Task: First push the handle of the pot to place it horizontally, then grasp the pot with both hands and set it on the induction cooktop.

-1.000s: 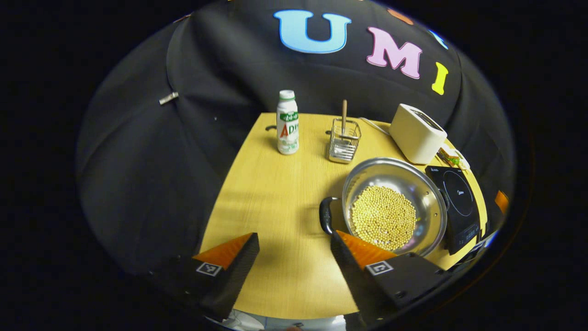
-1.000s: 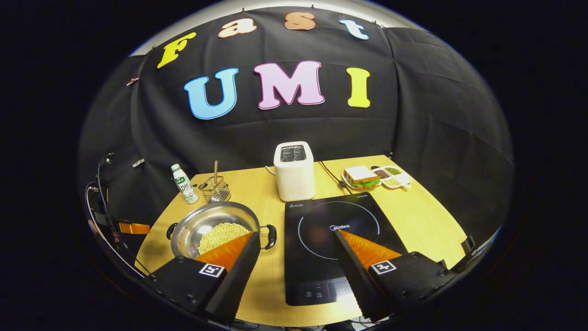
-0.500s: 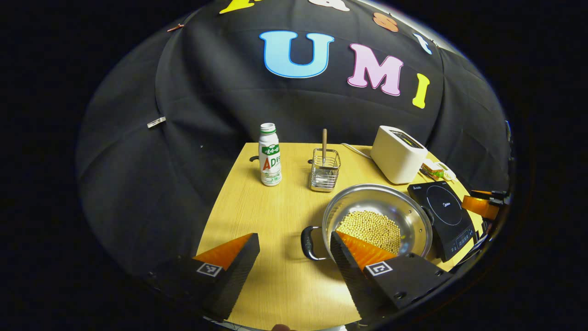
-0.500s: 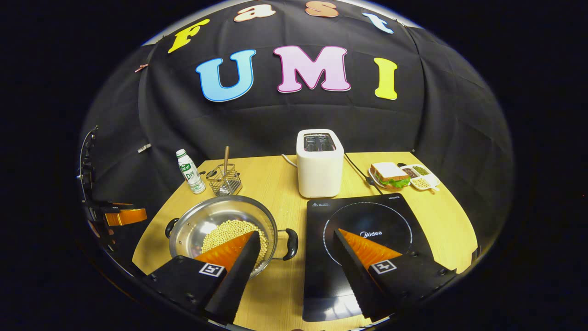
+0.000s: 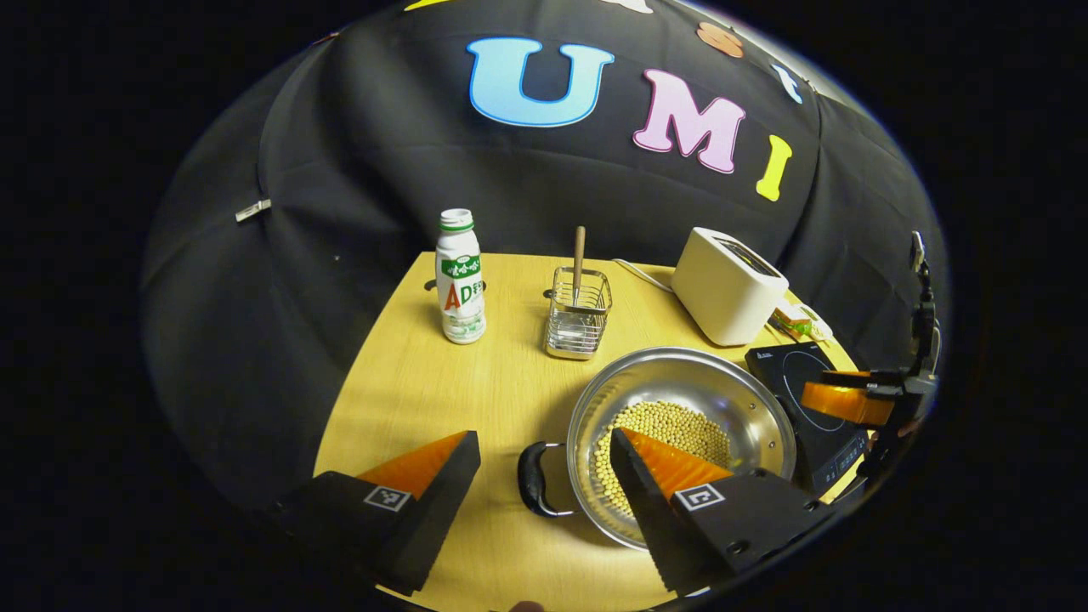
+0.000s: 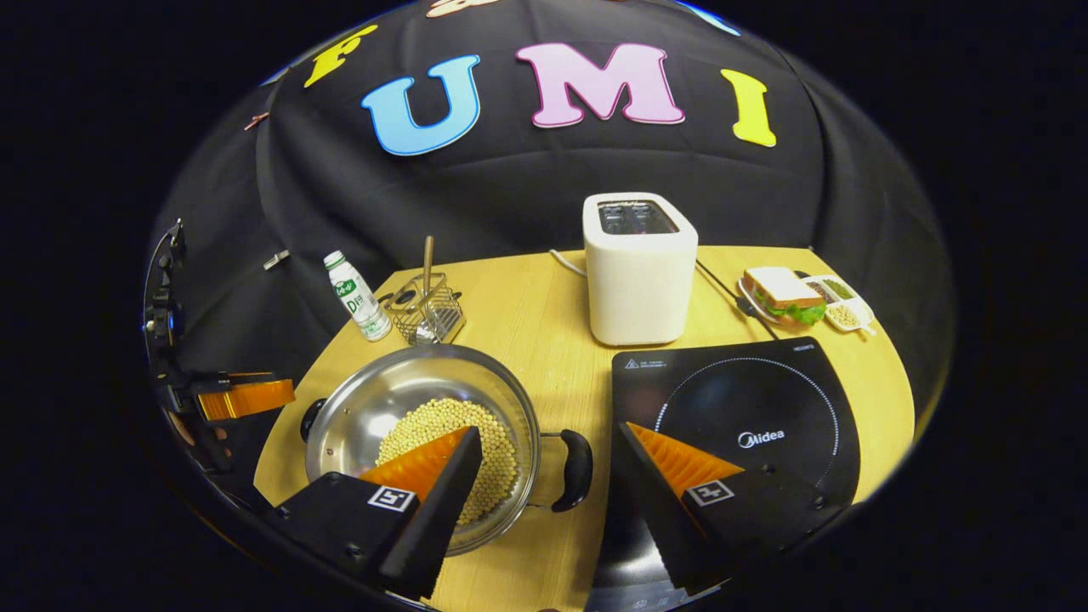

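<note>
A steel pot [image 5: 680, 374] holding soybeans [image 5: 671, 425] stands on the wooden table, its two black handles pointing left and right. In the left gripper view, my left gripper [image 5: 540, 438] is open, and the pot's left handle [image 5: 531, 478] lies between its fingers without touching them. In the right gripper view, my right gripper [image 6: 551, 429] is open around the right handle [image 6: 578, 470] of the pot [image 6: 374, 399]. The black induction cooktop [image 6: 748, 416] lies just right of the pot, partly under one finger. Each view also shows the other gripper farther off, the right gripper [image 5: 841, 401] and the left gripper [image 6: 246, 398].
Behind the pot stand a white toaster [image 6: 639, 272], a wire basket [image 6: 429, 310] with a wooden-handled utensil, and a milk bottle [image 6: 357, 297]. A sandwich plate [image 6: 782, 293] and a small dish [image 6: 837, 306] sit at the back right. The table edge [image 5: 357, 374] drops off left.
Both grippers have come closer to the pot and lower. Each handle, earlier ahead of the fingertips, now lies between the open fingers. The pot has not moved.
</note>
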`<control>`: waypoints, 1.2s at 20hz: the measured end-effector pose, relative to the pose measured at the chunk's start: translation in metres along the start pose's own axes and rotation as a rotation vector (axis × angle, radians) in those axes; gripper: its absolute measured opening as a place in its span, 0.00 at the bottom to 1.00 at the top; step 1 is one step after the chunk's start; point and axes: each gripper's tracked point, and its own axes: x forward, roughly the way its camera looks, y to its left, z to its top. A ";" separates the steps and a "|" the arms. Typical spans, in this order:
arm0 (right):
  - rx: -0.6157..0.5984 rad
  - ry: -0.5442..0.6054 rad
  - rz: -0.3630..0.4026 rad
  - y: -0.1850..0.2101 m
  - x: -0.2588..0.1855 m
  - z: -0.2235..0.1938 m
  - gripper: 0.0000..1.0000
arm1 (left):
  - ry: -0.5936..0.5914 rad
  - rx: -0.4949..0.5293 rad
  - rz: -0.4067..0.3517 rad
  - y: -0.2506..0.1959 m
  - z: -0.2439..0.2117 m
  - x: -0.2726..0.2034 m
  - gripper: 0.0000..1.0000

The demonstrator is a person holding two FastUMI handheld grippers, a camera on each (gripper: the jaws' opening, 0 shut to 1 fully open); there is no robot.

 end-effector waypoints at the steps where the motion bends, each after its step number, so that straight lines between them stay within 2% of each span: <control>1: 0.001 0.009 -0.003 -0.002 0.007 -0.004 0.99 | 0.006 -0.009 -0.007 0.000 -0.001 0.007 0.96; 9: 0.051 0.120 0.042 0.008 0.033 -0.033 1.00 | 0.052 -0.086 -0.061 -0.011 -0.027 0.039 0.95; 17: 0.055 0.133 0.038 0.011 0.048 -0.042 0.99 | 0.140 -0.187 -0.130 -0.016 -0.054 0.057 0.95; 24: 0.052 0.183 0.040 0.026 0.061 -0.060 0.97 | 0.164 -0.170 -0.100 -0.009 -0.070 0.061 0.90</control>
